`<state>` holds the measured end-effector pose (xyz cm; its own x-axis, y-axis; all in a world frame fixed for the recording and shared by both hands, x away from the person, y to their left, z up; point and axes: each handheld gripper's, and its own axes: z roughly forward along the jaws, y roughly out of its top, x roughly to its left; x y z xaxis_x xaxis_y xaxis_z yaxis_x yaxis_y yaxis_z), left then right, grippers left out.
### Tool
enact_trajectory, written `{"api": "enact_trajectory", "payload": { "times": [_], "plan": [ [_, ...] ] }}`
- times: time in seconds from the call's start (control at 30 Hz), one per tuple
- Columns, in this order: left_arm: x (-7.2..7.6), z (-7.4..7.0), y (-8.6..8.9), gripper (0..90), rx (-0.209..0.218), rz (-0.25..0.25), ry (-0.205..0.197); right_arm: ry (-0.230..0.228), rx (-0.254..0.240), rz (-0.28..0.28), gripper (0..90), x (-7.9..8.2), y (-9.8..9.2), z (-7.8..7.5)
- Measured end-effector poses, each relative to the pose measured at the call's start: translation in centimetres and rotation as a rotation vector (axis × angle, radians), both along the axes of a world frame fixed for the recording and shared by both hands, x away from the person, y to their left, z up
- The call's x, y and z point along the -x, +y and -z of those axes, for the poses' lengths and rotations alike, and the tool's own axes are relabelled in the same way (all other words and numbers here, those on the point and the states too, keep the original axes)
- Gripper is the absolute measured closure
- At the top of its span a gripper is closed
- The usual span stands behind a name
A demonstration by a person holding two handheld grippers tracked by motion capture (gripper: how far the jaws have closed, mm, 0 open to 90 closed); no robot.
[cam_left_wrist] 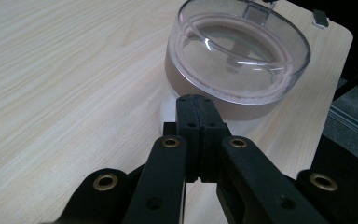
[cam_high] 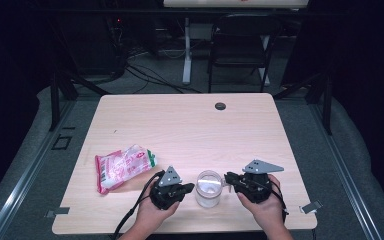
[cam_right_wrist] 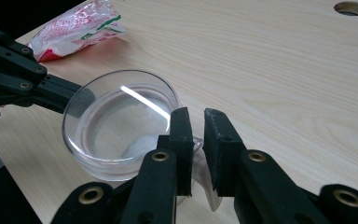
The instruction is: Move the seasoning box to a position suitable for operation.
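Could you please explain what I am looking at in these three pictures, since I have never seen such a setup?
A person sits at a wooden table and holds hand-operated tongs in each hand. The high view looks down on the table; the other two come from cameras riding on each tool. The left tongs are shut, empty, their tips against a clear measuring cup. The right tongs sit around the cup's handle with a gap between the jaws, so no firm grip is visible yet. A red and white plastic bag lies to the left.
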<state>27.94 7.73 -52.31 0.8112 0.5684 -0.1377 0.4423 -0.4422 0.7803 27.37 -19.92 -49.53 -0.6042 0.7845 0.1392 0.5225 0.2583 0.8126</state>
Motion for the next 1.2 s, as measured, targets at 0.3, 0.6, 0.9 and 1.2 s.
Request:
{"api": "enact_trajectory", "payload": {
  "times": [0.3, 0.6, 0.9, 1.2],
  "plan": [
    [0.11, 0.18, -0.18, 90.0, -0.006, 0.012, 0.004, -0.002, 0.0, 0.001, 82.3, 0.02, -0.01, 0.01],
    [0.18, 0.01, -0.14, 90.0, 0.001, 0.013, 0.002, -0.005, -0.001, 0.003, 82.8, 0.05, 0.01, 0.03],
    [0.25, -0.15, -0.11, 90.0, 0.008, 0.015, 0.0, -0.004, -0.008, 0.007, 83.0, 0.05, -0.02, 0.09],
    [0.28, -0.27, -0.04, 90.0, 0.016, 0.014, 0.002, -0.002, -0.012, 0.008, 83.0, 0.05, -0.07, 0.12]
  ]
}}
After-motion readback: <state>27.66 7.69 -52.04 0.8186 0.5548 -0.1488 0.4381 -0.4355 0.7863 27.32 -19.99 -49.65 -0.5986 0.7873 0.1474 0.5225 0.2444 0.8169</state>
